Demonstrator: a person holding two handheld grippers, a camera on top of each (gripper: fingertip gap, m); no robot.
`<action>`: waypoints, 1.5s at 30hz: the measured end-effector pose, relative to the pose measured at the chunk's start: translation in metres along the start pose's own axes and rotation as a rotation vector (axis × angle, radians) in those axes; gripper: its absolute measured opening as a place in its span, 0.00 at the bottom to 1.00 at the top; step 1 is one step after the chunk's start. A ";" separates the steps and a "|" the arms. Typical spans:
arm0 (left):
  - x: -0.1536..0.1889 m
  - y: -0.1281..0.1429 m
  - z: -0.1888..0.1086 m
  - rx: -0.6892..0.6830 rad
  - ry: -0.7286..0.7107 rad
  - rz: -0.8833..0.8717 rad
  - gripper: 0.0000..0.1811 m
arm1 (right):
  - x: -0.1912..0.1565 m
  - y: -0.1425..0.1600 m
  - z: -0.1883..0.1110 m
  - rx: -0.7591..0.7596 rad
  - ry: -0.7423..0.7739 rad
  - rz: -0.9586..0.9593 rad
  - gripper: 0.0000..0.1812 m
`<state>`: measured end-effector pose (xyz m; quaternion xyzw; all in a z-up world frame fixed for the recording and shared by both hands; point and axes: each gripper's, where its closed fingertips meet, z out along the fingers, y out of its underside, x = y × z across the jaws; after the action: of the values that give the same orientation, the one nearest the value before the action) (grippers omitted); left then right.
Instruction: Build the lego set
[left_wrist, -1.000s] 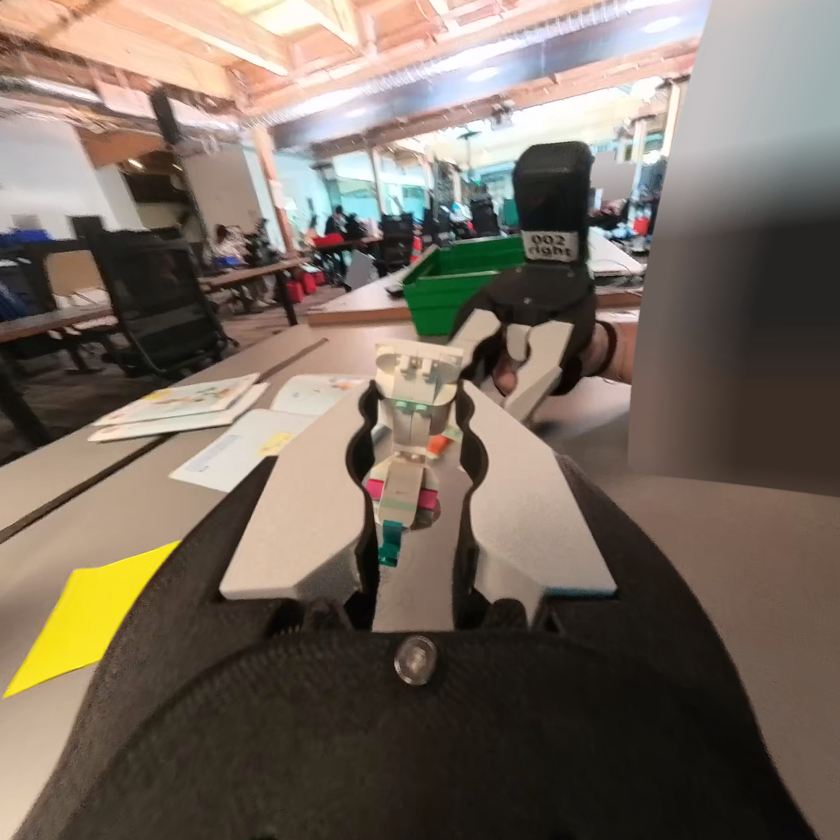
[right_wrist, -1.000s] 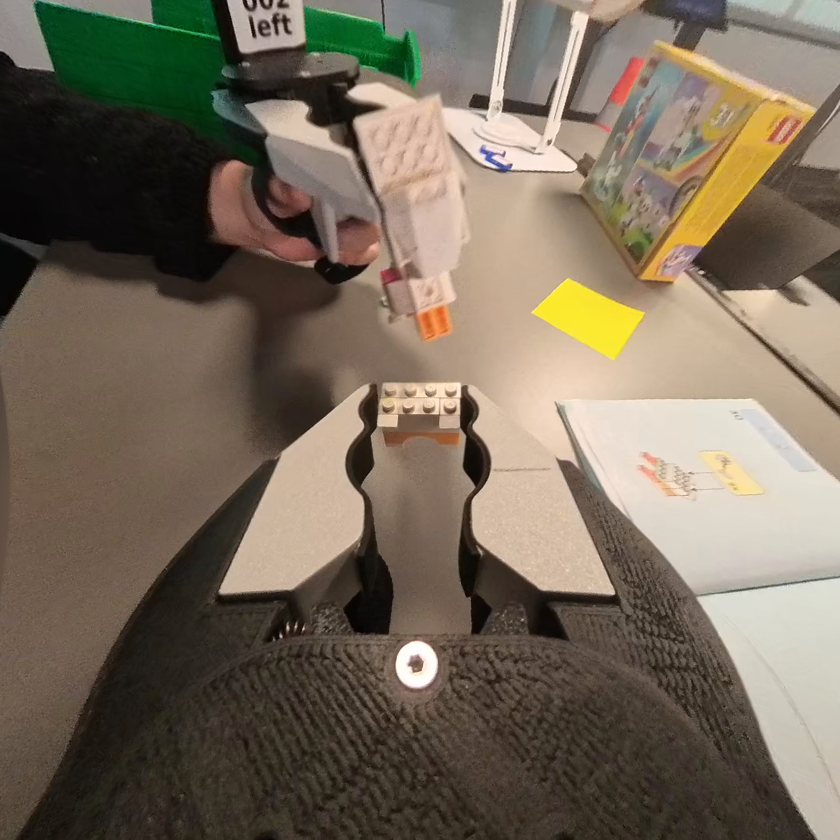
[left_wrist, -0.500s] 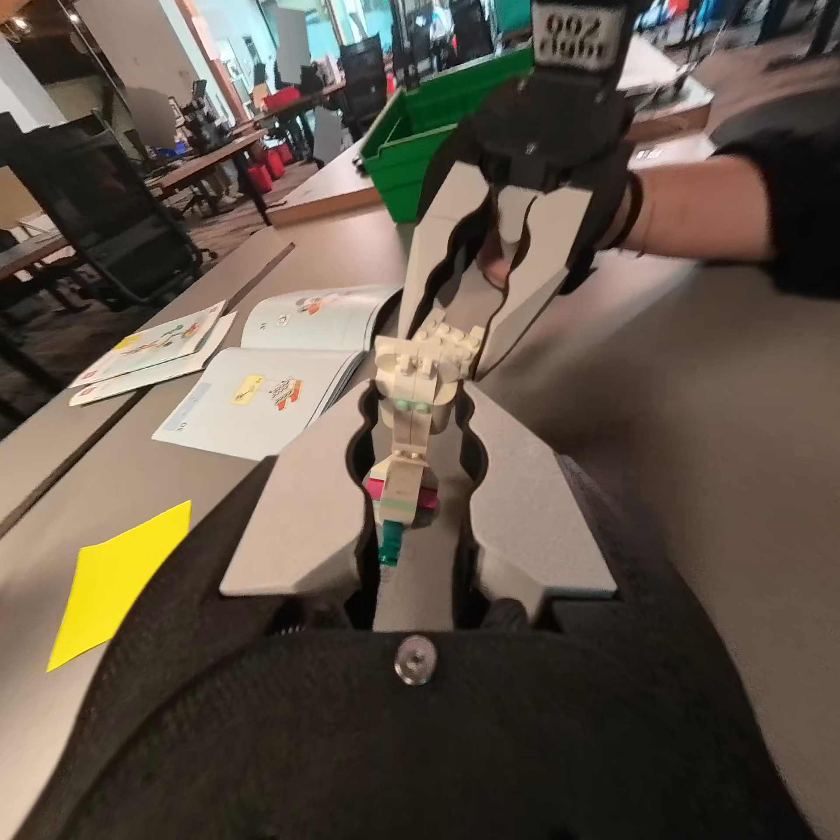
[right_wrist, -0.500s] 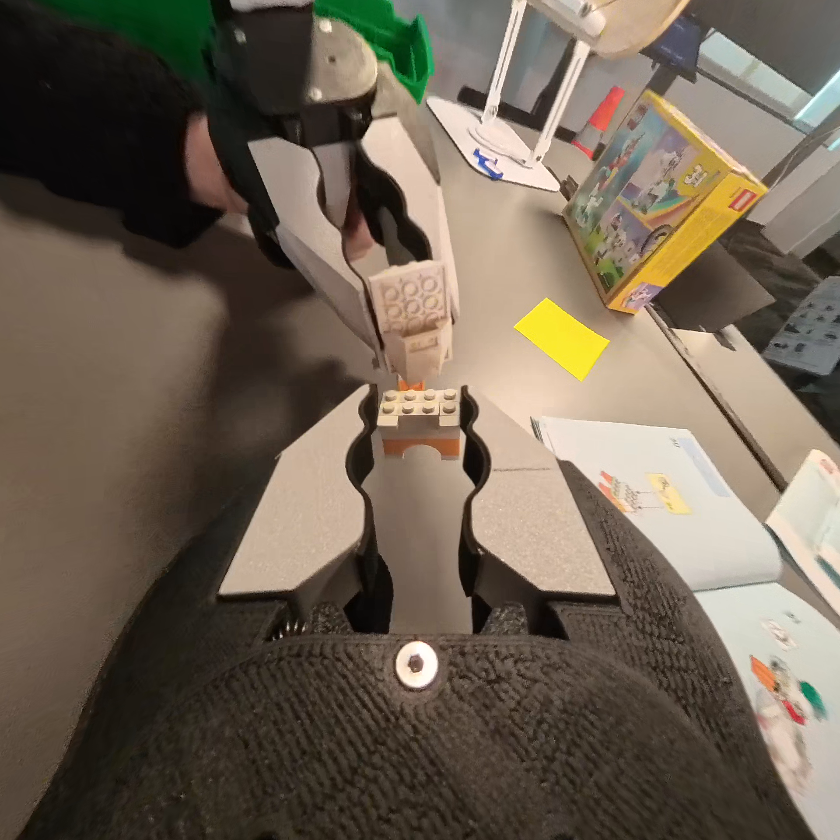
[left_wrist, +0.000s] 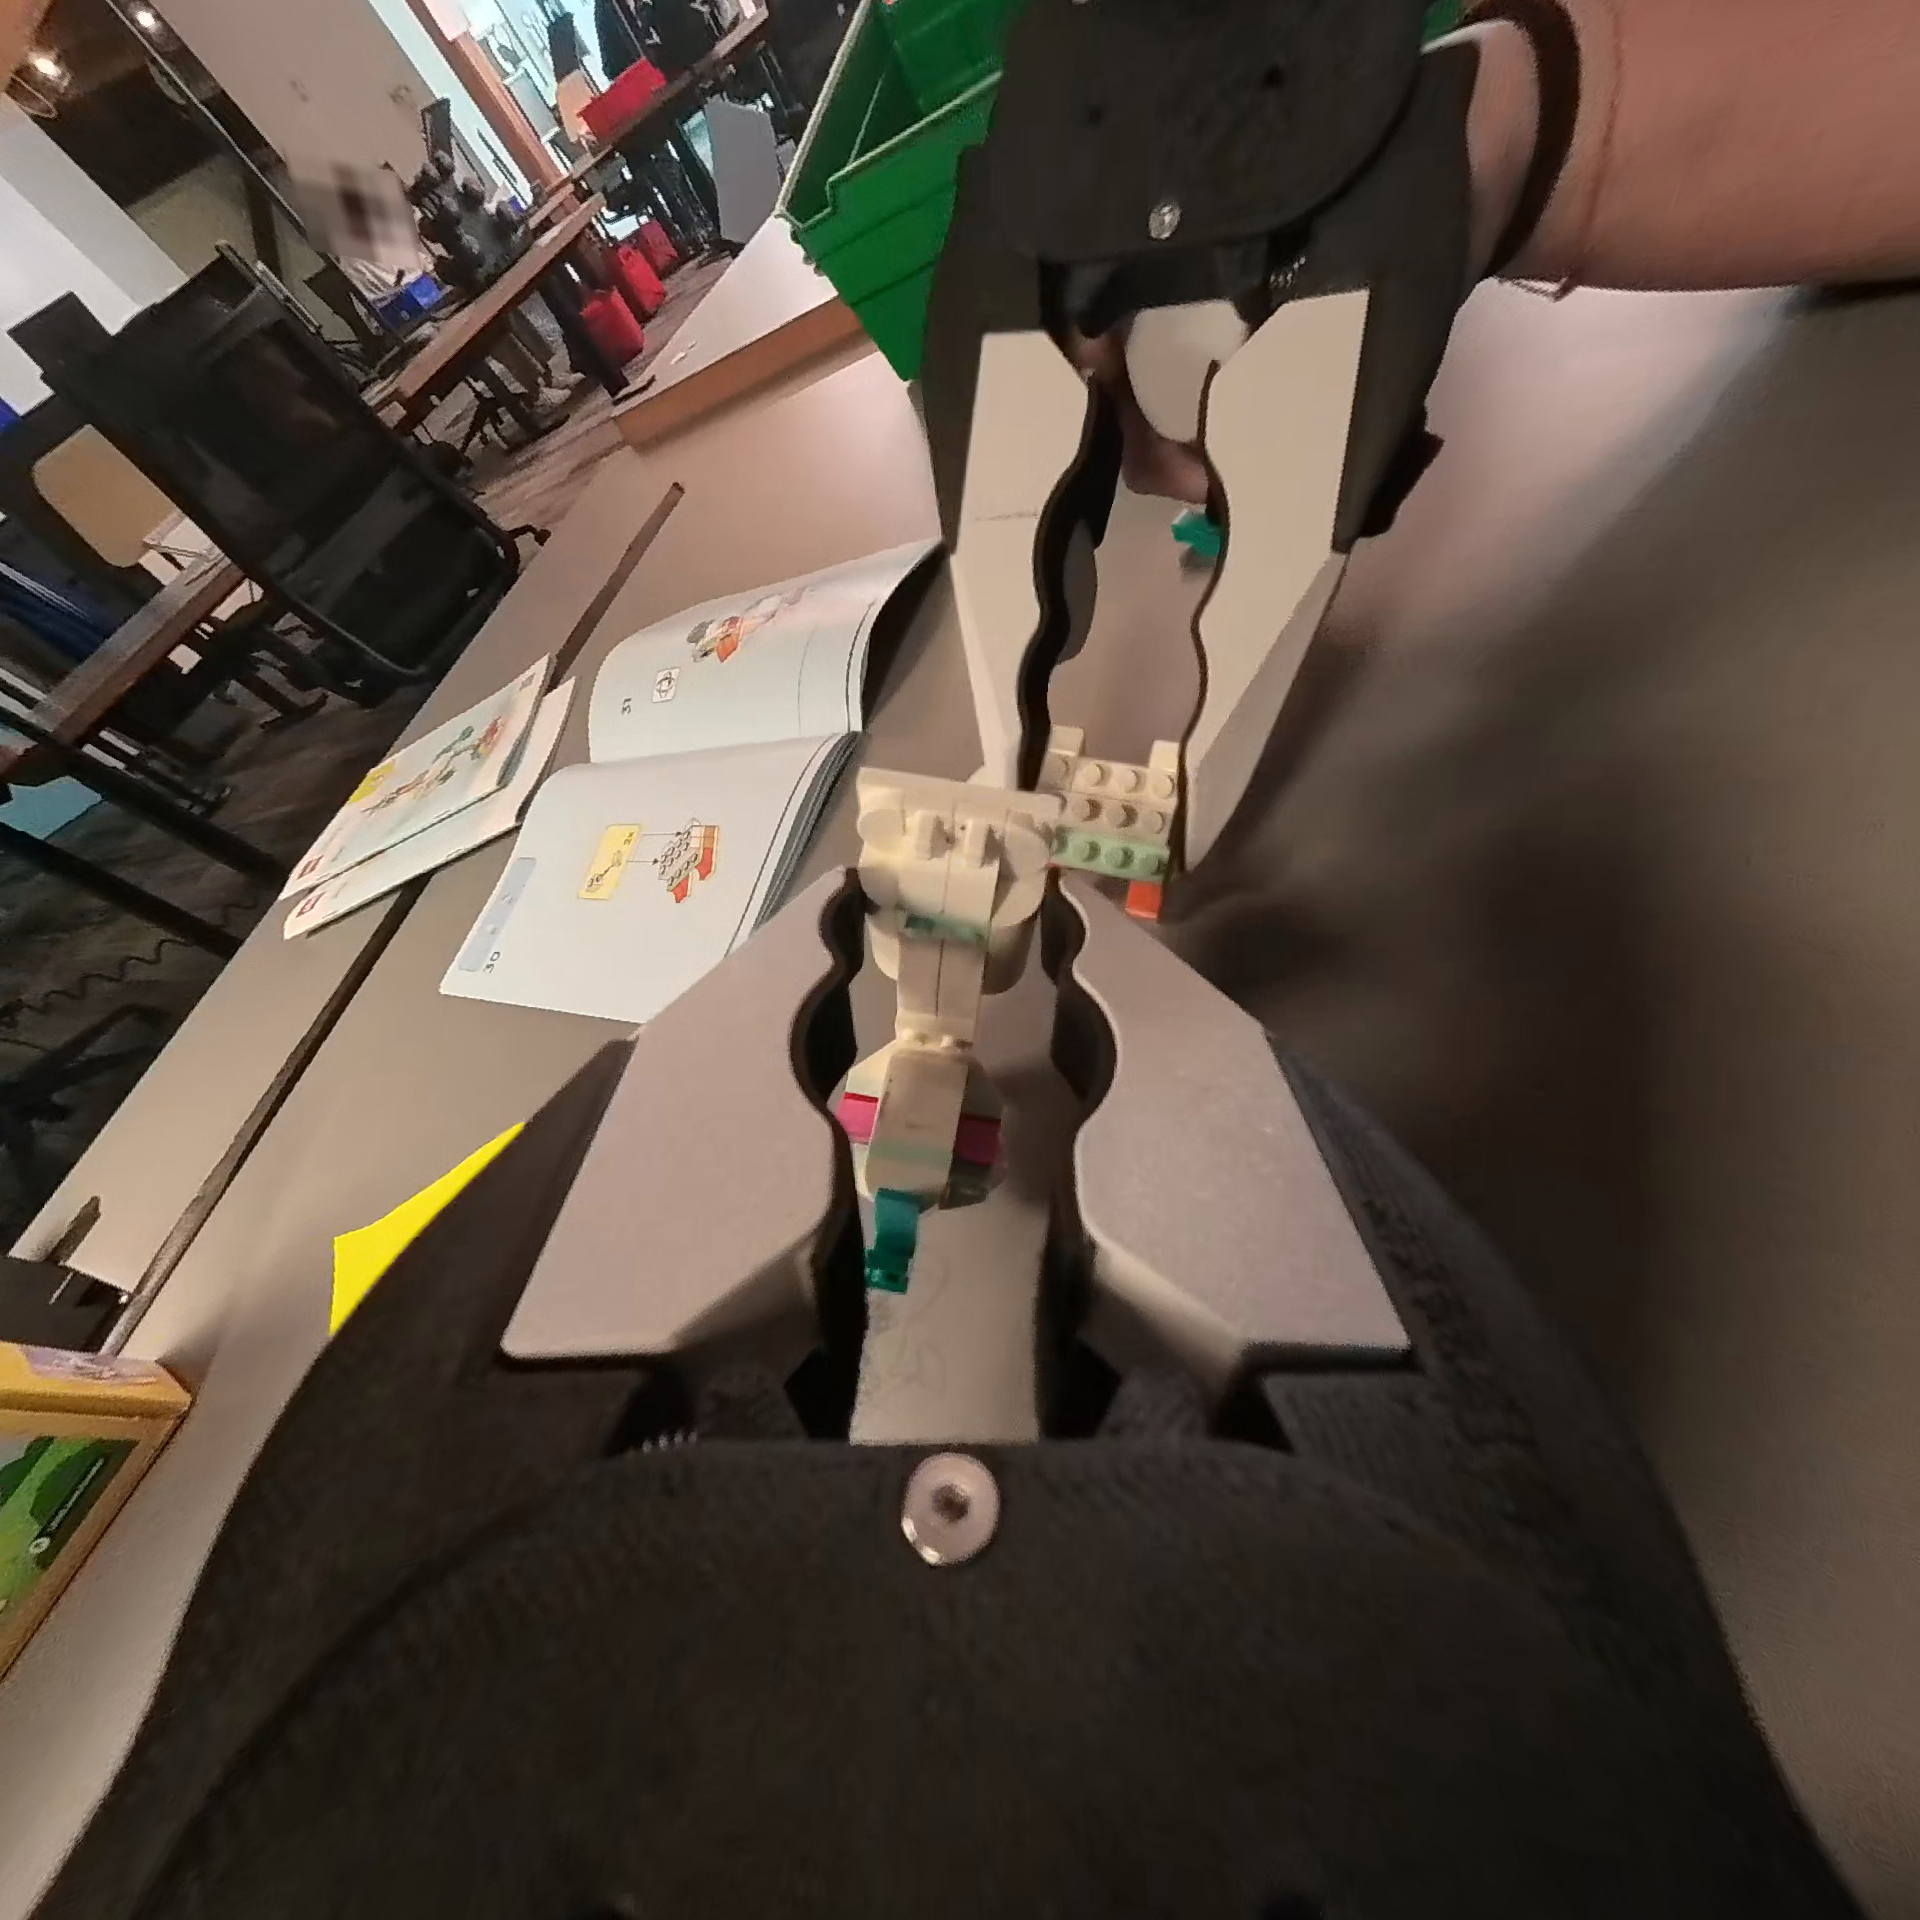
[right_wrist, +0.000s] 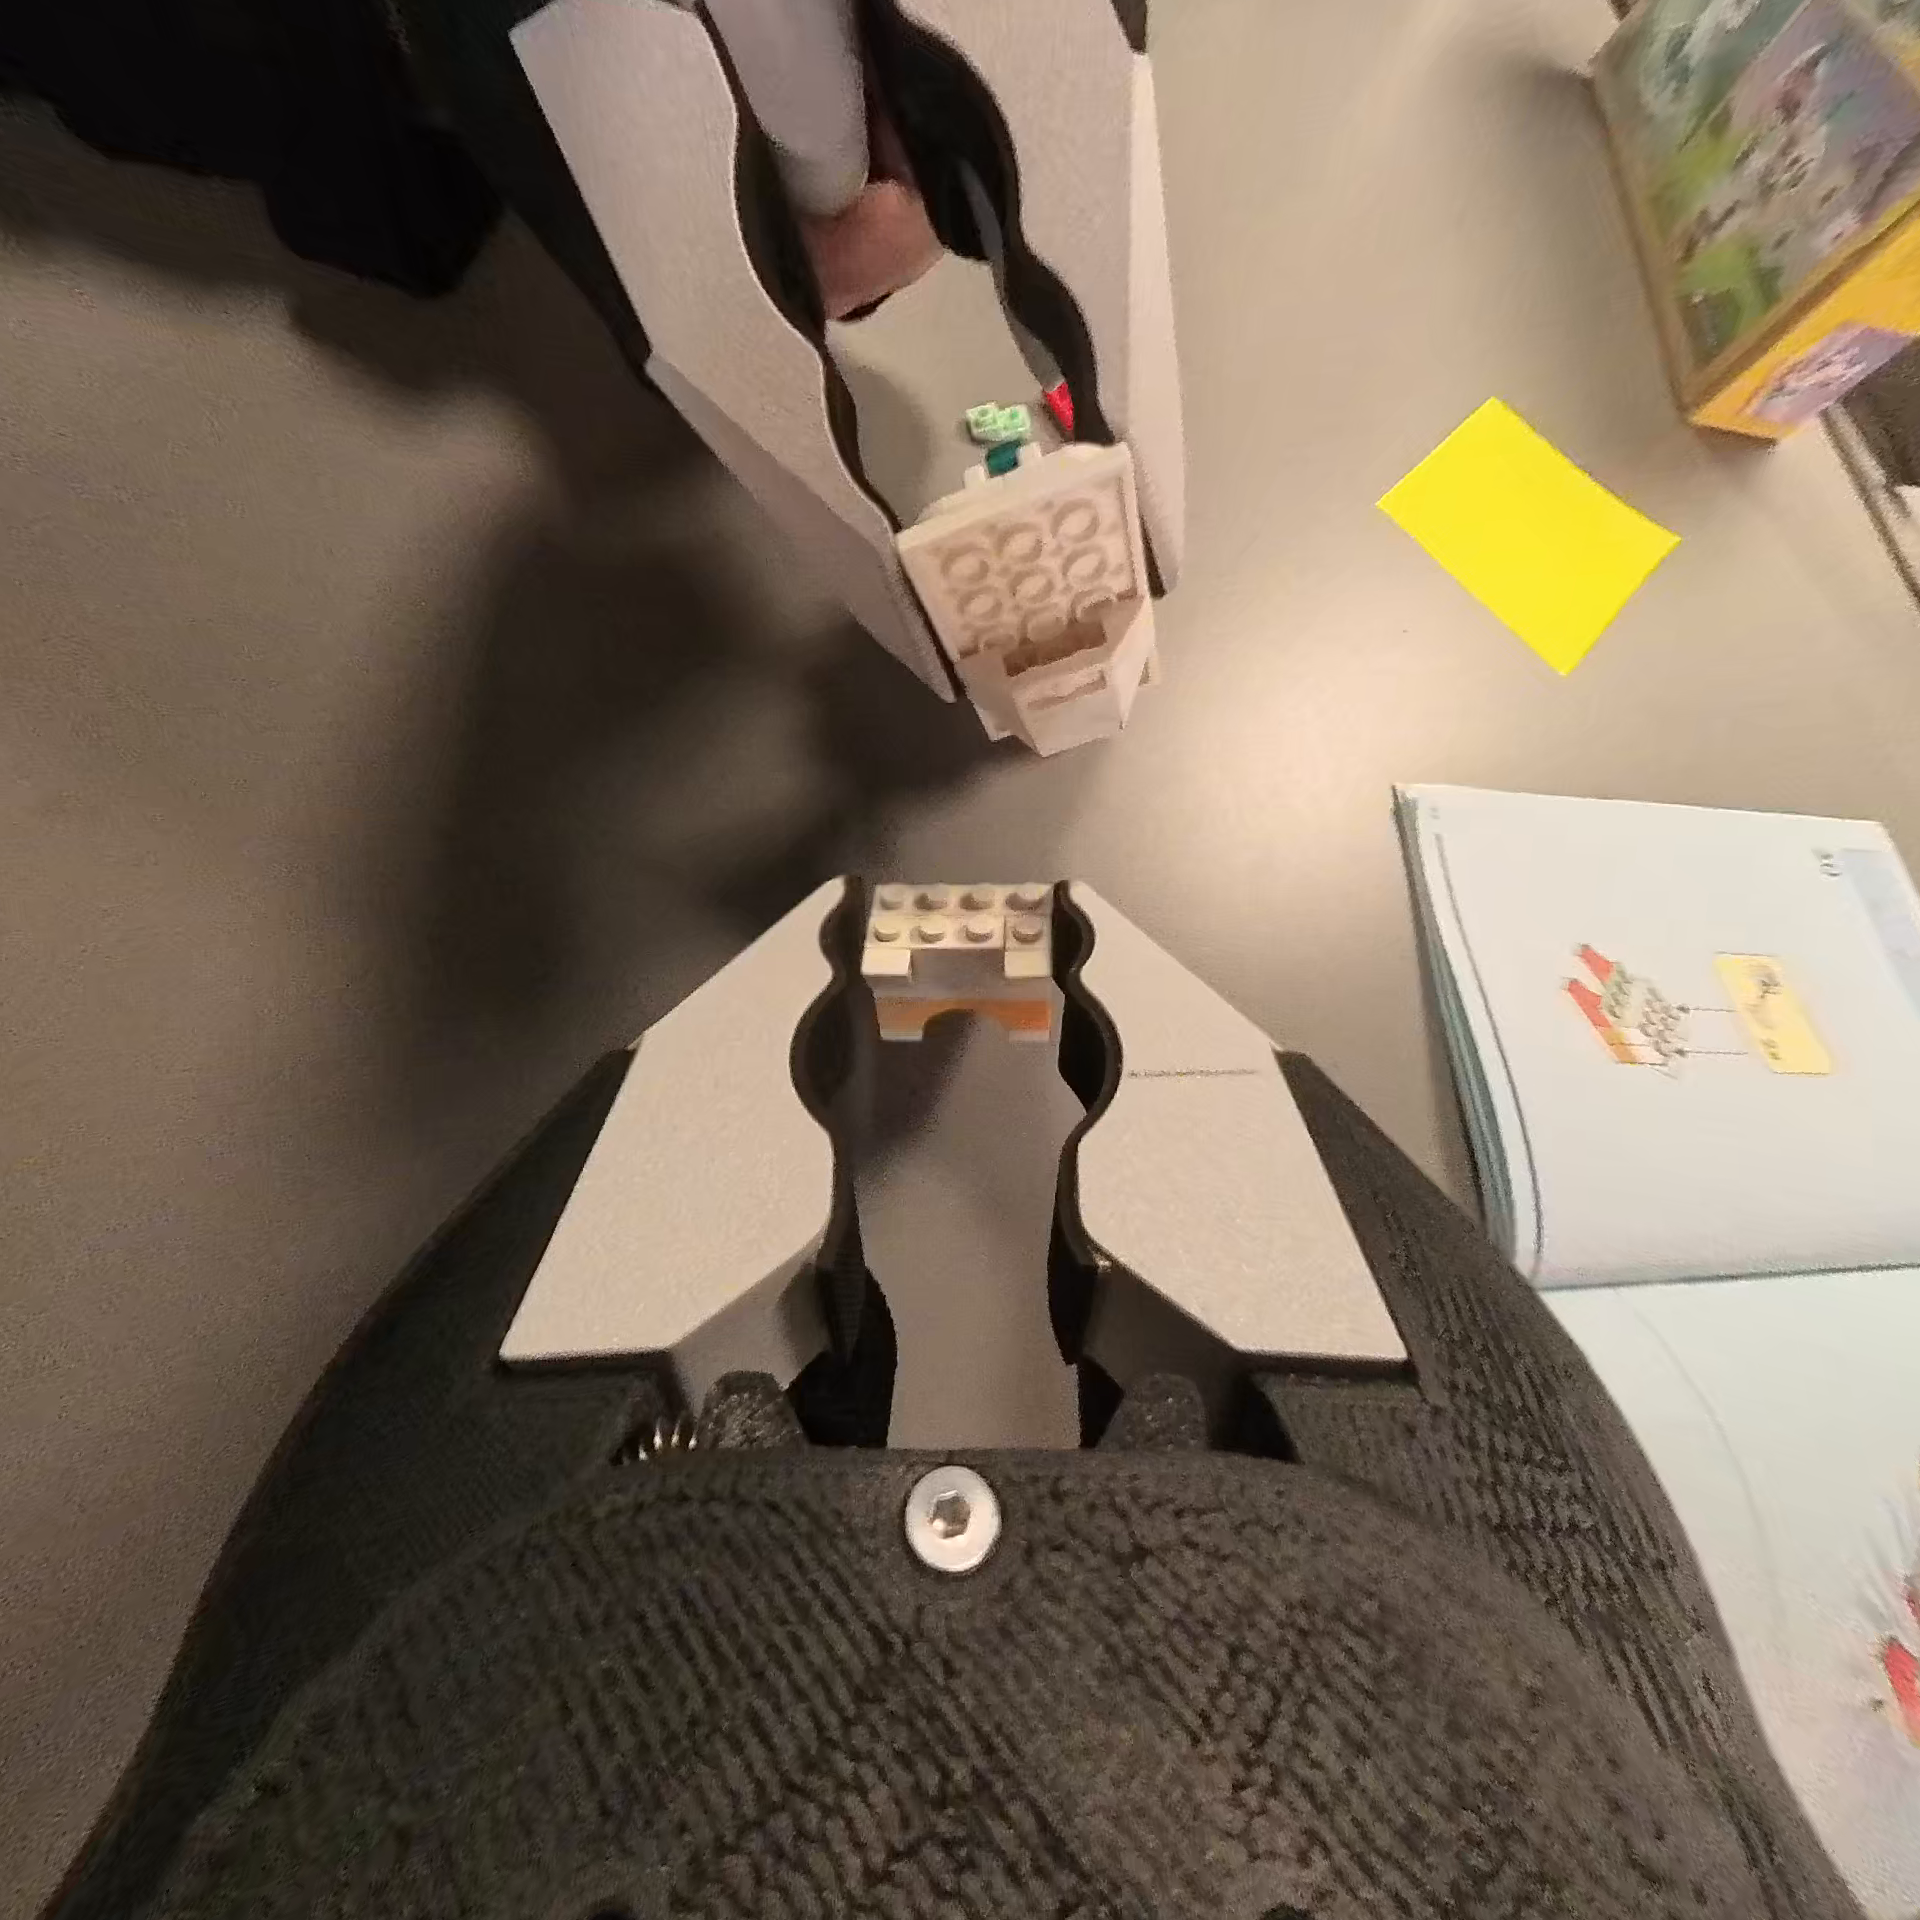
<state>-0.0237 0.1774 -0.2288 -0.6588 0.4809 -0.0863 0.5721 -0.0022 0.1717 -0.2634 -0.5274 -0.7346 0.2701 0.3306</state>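
My left gripper (left_wrist: 951, 914) is shut on a white lego figure (left_wrist: 940, 966) with pink and teal parts, its studded white end sticking out past the fingertips. My right gripper (right_wrist: 961, 935) is shut on a small white brick stack over an orange arch (right_wrist: 961, 966). The two grippers point at each other just above the grey table (right_wrist: 312, 831). In the right wrist view the left gripper (right_wrist: 1039, 644) comes down from above with the figure (right_wrist: 1023, 582), a short gap from the stack. In the left wrist view the stack (left_wrist: 1117, 800) sits right beside the figure's end.
An open instruction booklet (left_wrist: 665, 862) lies on the table and also shows in the right wrist view (right_wrist: 1662, 1039). A yellow note (right_wrist: 1527, 535), the lego box (right_wrist: 1766, 187), leaflets (left_wrist: 416, 800), a green bin (left_wrist: 894, 177) and a loose teal piece (left_wrist: 1195, 530) surround the work spot. The gap from one gripper's tips to the other's is roughly 5 cm.
The two grippers have moved together and tilted down toward the table. The figure now sits close beside the white and orange stack. Both grips are unchanged.
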 end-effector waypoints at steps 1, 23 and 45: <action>0.000 0.001 0.000 -0.005 0.002 0.003 0.18 | -0.002 0.001 0.002 -0.004 -0.011 0.004 0.19; 0.001 0.006 -0.003 -0.032 0.024 0.023 0.18 | -0.019 0.013 0.005 -0.053 -0.189 0.165 0.29; 0.006 -0.004 -0.011 0.056 0.134 -0.112 0.18 | -0.006 0.024 -0.038 -0.309 -0.125 0.172 0.19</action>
<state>-0.0262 0.1652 -0.2245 -0.6610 0.4780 -0.1755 0.5512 0.0425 0.1750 -0.2584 -0.6149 -0.7387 0.2135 0.1747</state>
